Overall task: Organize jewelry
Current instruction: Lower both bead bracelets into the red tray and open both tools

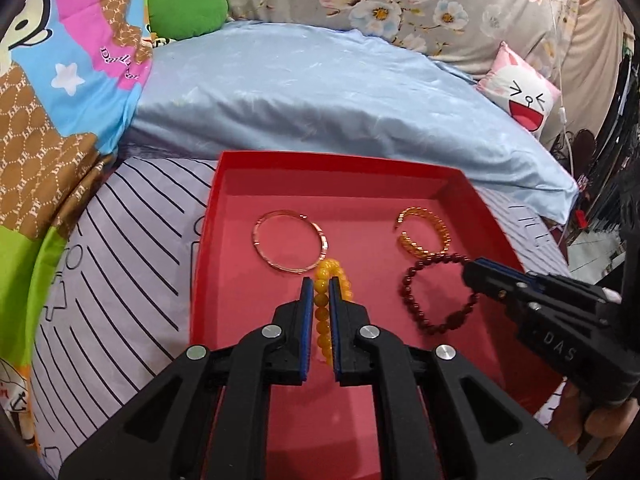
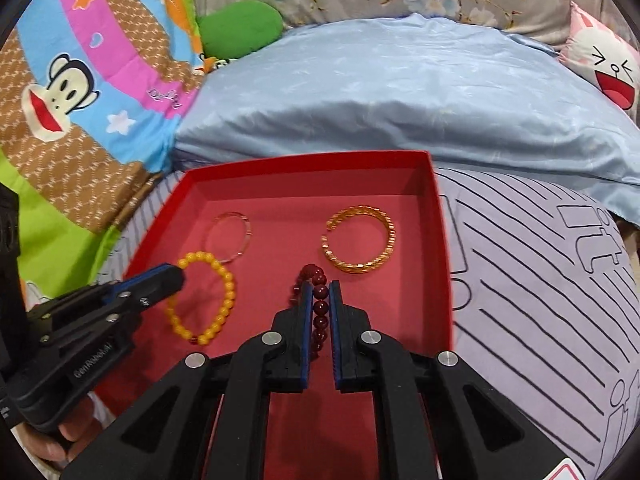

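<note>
My left gripper [image 1: 320, 286] has its fingers clamped on the yellow bead bracelet [image 1: 326, 312], beads pinched between the blue pads. My right gripper [image 2: 321, 288] is clamped the same way on the dark red bead bracelet [image 2: 318, 312]. Both loops are inside the red box [image 1: 208, 240], in its near half, each gripper angled down into it. I'd say I'm setting them down side by side, yellow on the left, red on the right, so they line up in front of the two pieces already lying flat there. Whether the loops rest on the box floor or hang just above it, I can't tell; the red one in the left view looks laid out, but the pinched part is hidden by the fingers.

Behind them: thin rose-gold bangle [image 1: 290, 242] far left, nearly touching the yellow beads, and an open gold cuff bracelet [image 2: 360, 238] far right, near the red beads. Next step, as I judge it: release both.

The box sits on a bed, on a lilac striped sheet [image 2: 540, 280]. Past it a pale blue pillow [image 1: 340, 96], a cartoon monkey blanket [image 2: 80, 100], a green cushion [image 1: 188, 8], a pink cartoon-face cushion [image 1: 520, 96]. Near edge of the box is cut off by my gripper bodies.
</note>
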